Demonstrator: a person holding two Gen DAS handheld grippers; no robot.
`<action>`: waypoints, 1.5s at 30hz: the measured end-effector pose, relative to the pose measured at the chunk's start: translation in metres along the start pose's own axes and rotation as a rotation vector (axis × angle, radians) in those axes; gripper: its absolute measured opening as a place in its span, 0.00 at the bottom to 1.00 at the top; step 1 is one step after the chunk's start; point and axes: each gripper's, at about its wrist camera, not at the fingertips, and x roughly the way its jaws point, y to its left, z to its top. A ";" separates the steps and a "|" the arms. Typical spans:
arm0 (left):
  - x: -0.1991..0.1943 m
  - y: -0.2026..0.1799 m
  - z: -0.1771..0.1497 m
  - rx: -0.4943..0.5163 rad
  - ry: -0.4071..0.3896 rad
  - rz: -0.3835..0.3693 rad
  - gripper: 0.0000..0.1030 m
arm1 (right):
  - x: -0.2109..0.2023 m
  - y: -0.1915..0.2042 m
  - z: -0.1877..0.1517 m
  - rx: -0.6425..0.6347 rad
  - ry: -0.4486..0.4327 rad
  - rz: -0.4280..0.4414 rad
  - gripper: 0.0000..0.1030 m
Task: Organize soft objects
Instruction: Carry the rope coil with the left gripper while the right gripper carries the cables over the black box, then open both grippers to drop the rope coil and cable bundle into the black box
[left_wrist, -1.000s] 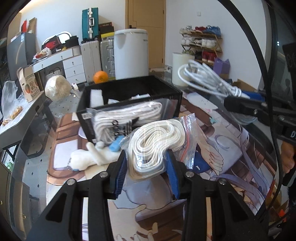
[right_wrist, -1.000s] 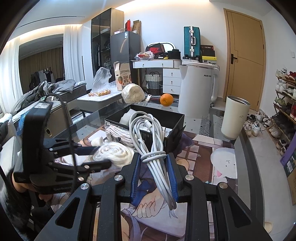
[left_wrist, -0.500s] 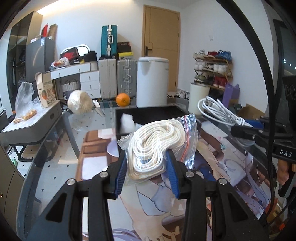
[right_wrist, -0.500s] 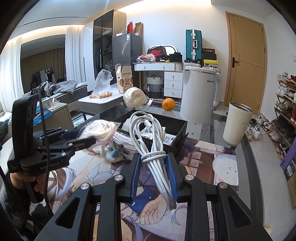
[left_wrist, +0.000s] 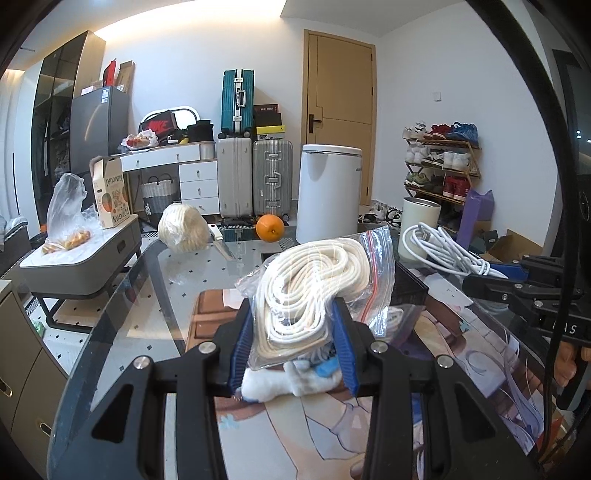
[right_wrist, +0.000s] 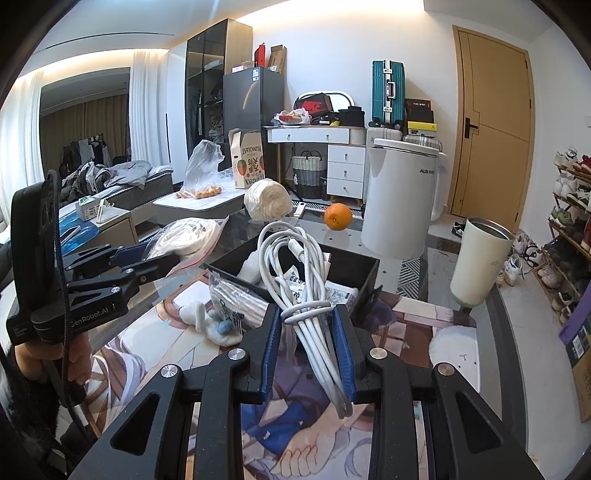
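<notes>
My left gripper (left_wrist: 293, 334) is shut on a clear zip bag of coiled cream rope (left_wrist: 314, 291), held up above the table; the same bag of rope (right_wrist: 188, 236) shows at left in the right wrist view. My right gripper (right_wrist: 306, 343) is shut on a bundle of white cable (right_wrist: 295, 266), raised just in front of the black open box (right_wrist: 364, 277). In the box lie white packets. Before it on the printed mat rest another bagged cord (right_wrist: 236, 301) and a white plush toy (right_wrist: 207, 321), which also peeks out under the left gripper as a white plush toy (left_wrist: 273, 384).
On the glass table stand an orange (right_wrist: 337, 217), a ball of cream yarn (right_wrist: 266, 199), a knife (left_wrist: 221, 240) and a white tumbler (right_wrist: 478, 266). A white bin (right_wrist: 400, 199), suitcases, a dresser and a shoe rack (left_wrist: 441, 166) stand beyond.
My left gripper has lifted the bag of rope up and tilted toward level, so the box and plush dropped low in its view. The right gripper with the cable rose slightly.
</notes>
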 end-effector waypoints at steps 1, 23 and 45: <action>0.001 0.001 0.002 0.001 -0.001 0.001 0.38 | 0.002 0.000 0.002 -0.002 0.001 0.001 0.27; 0.040 0.009 0.028 0.023 0.014 -0.014 0.38 | 0.054 -0.009 0.030 -0.056 0.066 0.003 0.27; 0.095 -0.015 0.041 0.064 0.082 -0.073 0.39 | 0.069 -0.039 0.038 -0.033 0.074 -0.048 0.27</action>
